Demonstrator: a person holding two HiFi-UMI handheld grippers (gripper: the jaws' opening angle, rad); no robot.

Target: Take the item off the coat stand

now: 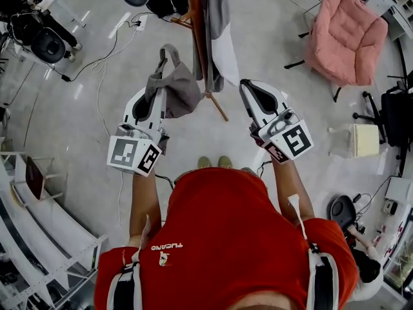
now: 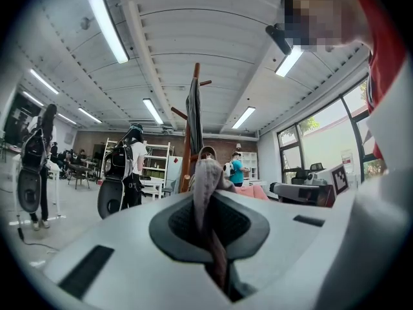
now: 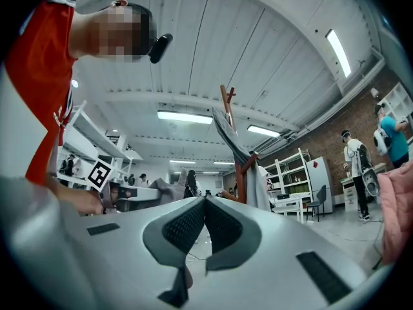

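at ten o'clock in the head view a black wheeled machine [image 1: 48,44] stands on the pale floor [image 1: 71,128], with a thin cable [image 1: 103,63] trailing from it toward the middle. white shelving [image 1: 39,218] fills the eight o'clock corner. the left gripper [image 1: 153,94] points toward twelve o'clock. its own view shows the two dark pads [image 2: 235,221] squeezed onto a fold of the grey cloth item [image 1: 181,90], which runs up between them and out over the tips. the rest of the cloth bunches at one o'clock of that gripper's nose, its loop standing up at the top. it hangs clear of the wooden coat stand [image 1: 197,24], just beside the pole at its seven o'clock side. the stand rises at twelve o'clock of the frame, with grey and white garments [image 1: 219,44] draped down it. the person's red shirt [image 1: 226,237] takes up the six o'clock part. the right gripper [image 1: 248,86] sits at four o'clock of the stand's foot, aimed toward eleven o'clock. its pads are pressed together with nothing between them. a pink armchair [image 1: 345,34] is at two o'clock, and a cream box [image 1: 364,141] and a black chair [image 1: 397,118] are at three o'clock.
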